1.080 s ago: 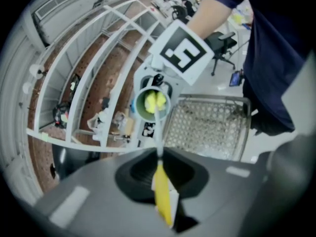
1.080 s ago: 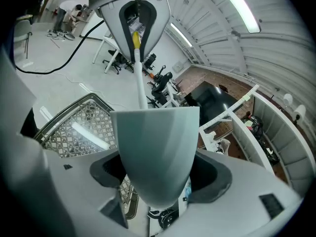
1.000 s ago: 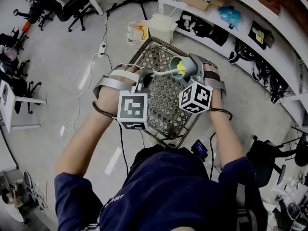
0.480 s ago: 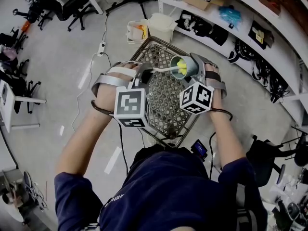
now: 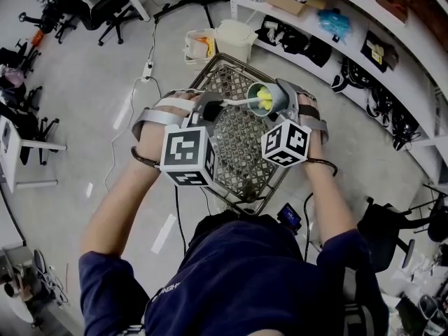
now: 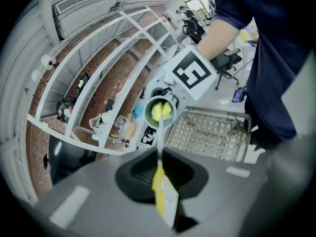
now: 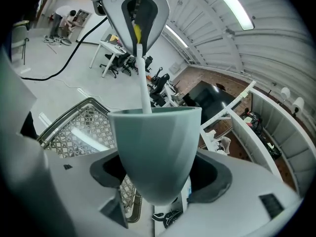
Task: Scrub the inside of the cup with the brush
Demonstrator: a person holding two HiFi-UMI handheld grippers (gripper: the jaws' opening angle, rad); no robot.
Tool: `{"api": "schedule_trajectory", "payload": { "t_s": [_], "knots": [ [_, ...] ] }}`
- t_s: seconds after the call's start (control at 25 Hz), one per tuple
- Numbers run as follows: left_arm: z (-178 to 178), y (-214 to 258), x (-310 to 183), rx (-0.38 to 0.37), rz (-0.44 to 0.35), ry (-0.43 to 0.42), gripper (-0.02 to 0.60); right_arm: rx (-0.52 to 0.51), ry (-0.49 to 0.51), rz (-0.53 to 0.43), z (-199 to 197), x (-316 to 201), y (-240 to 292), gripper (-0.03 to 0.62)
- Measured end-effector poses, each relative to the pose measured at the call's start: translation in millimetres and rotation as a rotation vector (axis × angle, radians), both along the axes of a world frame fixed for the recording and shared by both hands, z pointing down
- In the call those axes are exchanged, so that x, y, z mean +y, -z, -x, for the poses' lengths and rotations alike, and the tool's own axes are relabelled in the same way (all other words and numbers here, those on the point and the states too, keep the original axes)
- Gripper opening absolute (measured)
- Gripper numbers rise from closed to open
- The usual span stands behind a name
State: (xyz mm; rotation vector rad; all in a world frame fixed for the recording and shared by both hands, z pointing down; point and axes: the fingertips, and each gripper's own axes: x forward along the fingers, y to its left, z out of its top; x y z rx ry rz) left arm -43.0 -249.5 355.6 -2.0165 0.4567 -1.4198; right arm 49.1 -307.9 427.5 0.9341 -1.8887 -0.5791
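Cup (image 7: 155,142): clamped in right gripper (image 7: 157,184); yellow brush head (image 6: 161,111) sat inside.
Brush handle (image 6: 160,144): pinched by left gripper (image 6: 159,189).
Hidden: cup's inner floor.

The wire-mesh worktop (image 5: 241,142), with a raised rim, stands on the pale floor (image 5: 91,110). On the floor just beyond its far end sit a white lidded bucket (image 5: 234,39) and a smaller white container (image 5: 199,46) holding something orange. A white power strip (image 5: 148,70) with its cable lies nearby.
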Motion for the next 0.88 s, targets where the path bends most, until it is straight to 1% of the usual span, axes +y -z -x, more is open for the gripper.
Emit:
{"api": "schedule_trajectory", "payload": {
  "t_s": [0.12, 0.44, 0.76, 0.88],
  "knots": [
    [0.6, -0.2, 3.8, 0.010, 0.013, -0.005, 0.028, -0.014, -0.004, 0.000, -0.9, 1.2, 1.6, 0.360],
    [1.9, 8.7, 13.3, 0.041, -0.001, -0.004, 0.028, -0.063, -0.044, 0.020, -12.0, -1.0, 1.3, 0.359],
    [6.6, 25.2, 21.2, 0.090, -0.021, 0.015, 0.028, -0.164, -0.082, 0.025, -19.4, -2.8, 12.5, 0.360],
    [11.1, 29.1, 24.2, 0.099, -0.025, 0.021, 0.028, -0.175, -0.089, 0.025, -19.4, -2.2, 14.4, 0.360]
  ]
}}
